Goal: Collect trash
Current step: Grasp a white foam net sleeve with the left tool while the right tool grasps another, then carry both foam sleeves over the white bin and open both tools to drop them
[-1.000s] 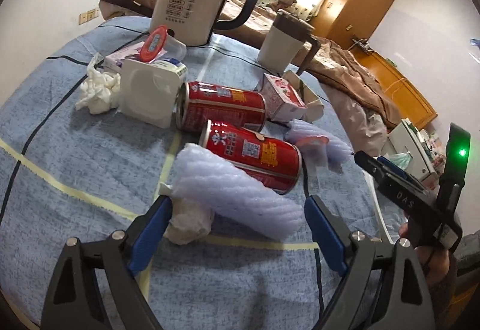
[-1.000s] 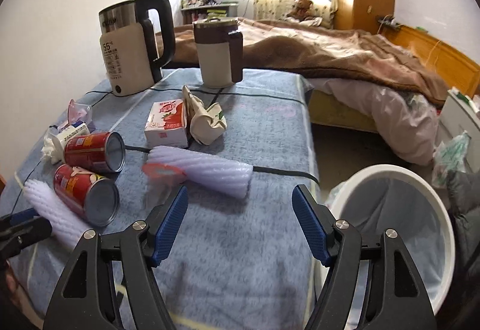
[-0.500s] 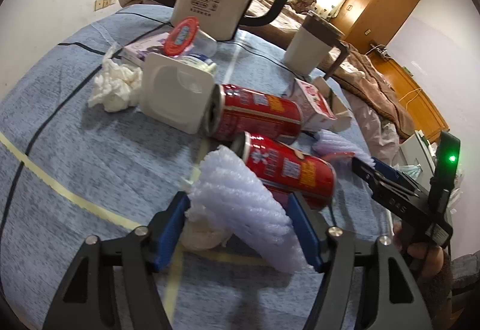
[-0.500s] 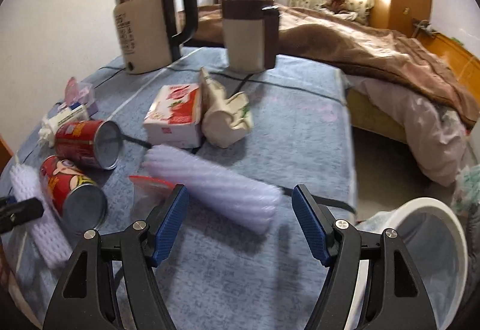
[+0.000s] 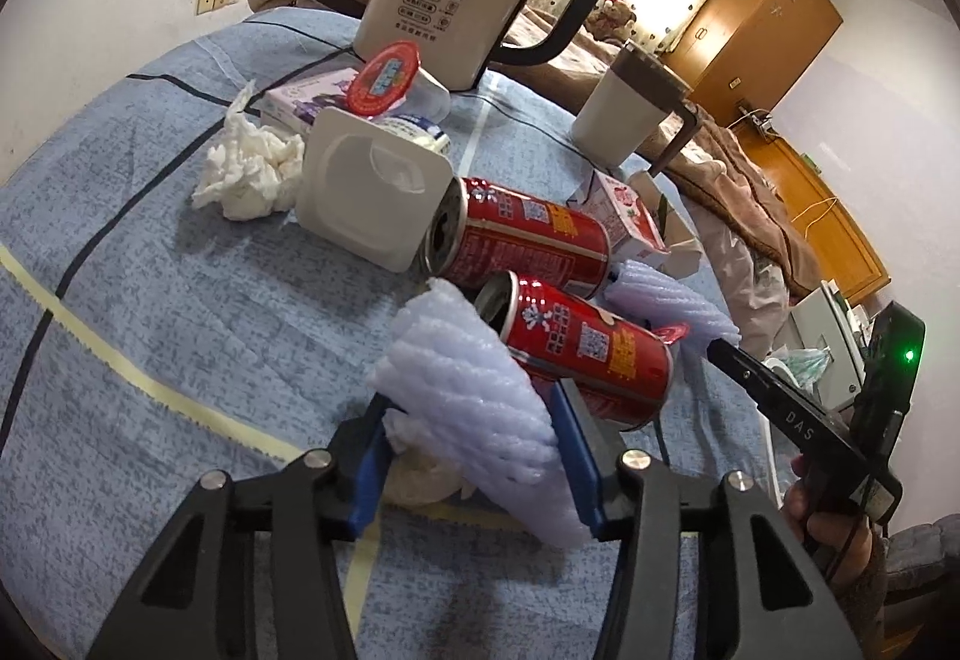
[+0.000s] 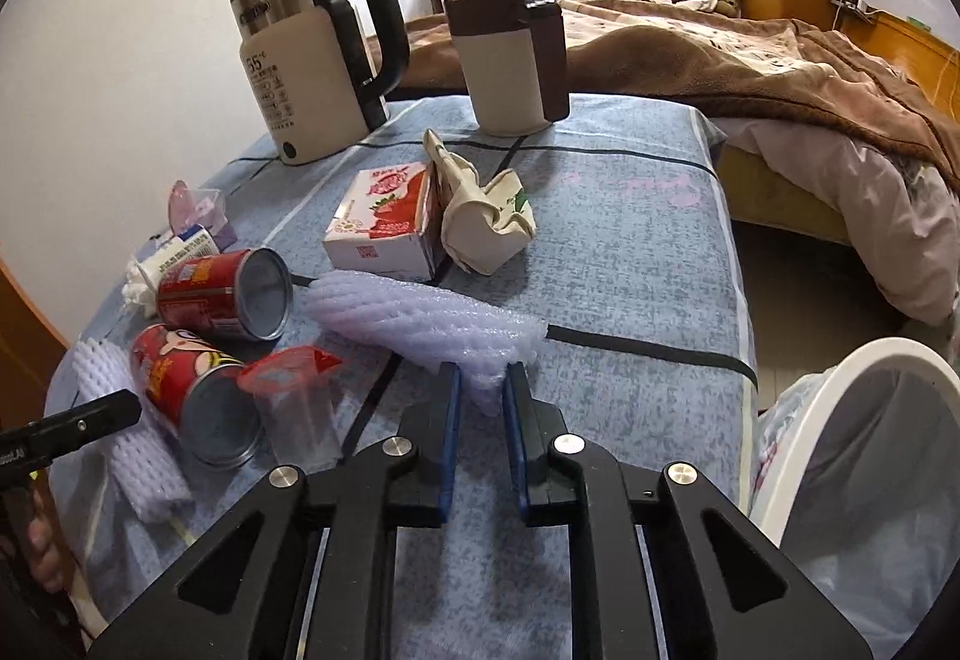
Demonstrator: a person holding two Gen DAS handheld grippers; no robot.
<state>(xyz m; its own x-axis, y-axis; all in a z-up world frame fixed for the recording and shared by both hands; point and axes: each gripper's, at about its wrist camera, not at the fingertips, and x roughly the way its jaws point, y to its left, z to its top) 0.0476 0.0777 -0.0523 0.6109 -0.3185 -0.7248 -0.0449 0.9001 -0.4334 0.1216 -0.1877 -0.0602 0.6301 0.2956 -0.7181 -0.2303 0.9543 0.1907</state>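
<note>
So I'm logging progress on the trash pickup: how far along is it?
Early. Nothing shows as binned; the white bin is only partly visible. In hand: left gripper and right gripper each clamp a lilac foam net sleeve. Left: two red cans, strawberry milk carton, crumpled tissue.

Ahead of my left claw (image 5: 474, 441) two red cans (image 5: 585, 354) lie crosswise, touching the foam sleeve (image 5: 474, 390) it grips, so there is no way straight forward. Bare blue counter (image 5: 150, 300) lies open to its left. My right claw (image 6: 483, 408) has clear cloth toward the white bin (image 6: 840, 420) on its right; to its left a plastic cup (image 6: 294, 402) and cans crowd close.
</note>
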